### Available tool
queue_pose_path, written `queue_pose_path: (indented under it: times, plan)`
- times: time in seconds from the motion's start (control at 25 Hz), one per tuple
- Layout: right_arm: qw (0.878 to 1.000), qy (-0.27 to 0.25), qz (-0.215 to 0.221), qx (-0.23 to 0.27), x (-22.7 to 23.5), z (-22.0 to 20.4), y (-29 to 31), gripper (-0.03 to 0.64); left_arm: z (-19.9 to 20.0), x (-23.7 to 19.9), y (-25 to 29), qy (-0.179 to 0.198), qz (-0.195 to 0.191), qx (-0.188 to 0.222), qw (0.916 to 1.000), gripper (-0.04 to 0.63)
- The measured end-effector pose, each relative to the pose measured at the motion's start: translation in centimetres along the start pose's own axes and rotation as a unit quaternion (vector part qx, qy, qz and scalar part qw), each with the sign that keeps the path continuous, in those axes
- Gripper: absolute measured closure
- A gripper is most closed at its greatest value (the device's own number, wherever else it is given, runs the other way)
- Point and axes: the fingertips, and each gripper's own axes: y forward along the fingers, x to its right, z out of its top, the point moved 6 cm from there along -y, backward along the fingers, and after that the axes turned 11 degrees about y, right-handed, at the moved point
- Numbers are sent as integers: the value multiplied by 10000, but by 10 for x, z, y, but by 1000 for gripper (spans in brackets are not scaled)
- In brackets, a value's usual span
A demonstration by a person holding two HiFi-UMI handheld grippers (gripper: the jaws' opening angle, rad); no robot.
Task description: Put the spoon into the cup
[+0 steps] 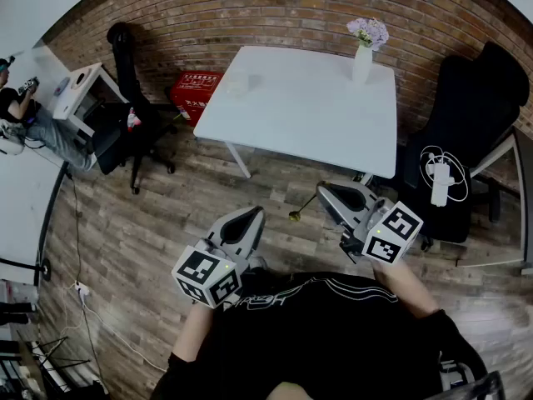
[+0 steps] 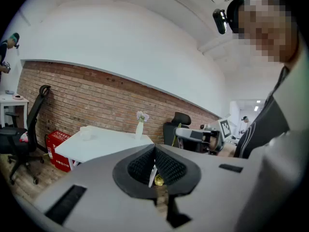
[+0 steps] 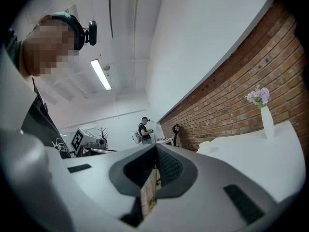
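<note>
Right gripper (image 1: 321,190): clamped on spoon (image 1: 301,209), over floor (image 1: 150,240), short of the table (image 1: 316,132) near edge. Left gripper (image 1: 249,214): jaws together, empty. Cup (image 1: 237,82): far-left corner, well apart.

White table (image 1: 308,115) stands on a wood-plank floor (image 1: 166,232), far centre of the scene. On the tabletop: pale cup (image 1: 237,82) near the far-left corner, white vase with flowers (image 1: 362,61) at the far-right corner, well apart. On the floor: red crate (image 1: 196,94) just left of the table, black office chairs left (image 1: 125,98) and right (image 1: 475,115).
</note>
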Motion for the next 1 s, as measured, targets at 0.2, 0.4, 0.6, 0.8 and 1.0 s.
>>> queue_pose_path:
  times: [0.2,0.4,0.6,0.8,1.0]
  plan:
    - [10000,13,13,-20,0,0,-6,620,1,7,1,-16,2,-10,10000,592]
    - [10000,45,0,-75,5,-3,-5,620,-2,7,4,-48,19,-38,10000,592]
    - [9999,96,12,-102,12,-6,3,620,-7,-4,4,-197,80,-5,9998,592]
    - [9998,100,52,-181,19,-10,22,620,-11,-21,8,-227,80,9,9997,592]
    - [9995,242,65,-203,39,-9,47,620,-13,-46,20,-179,76,59,9998,592]
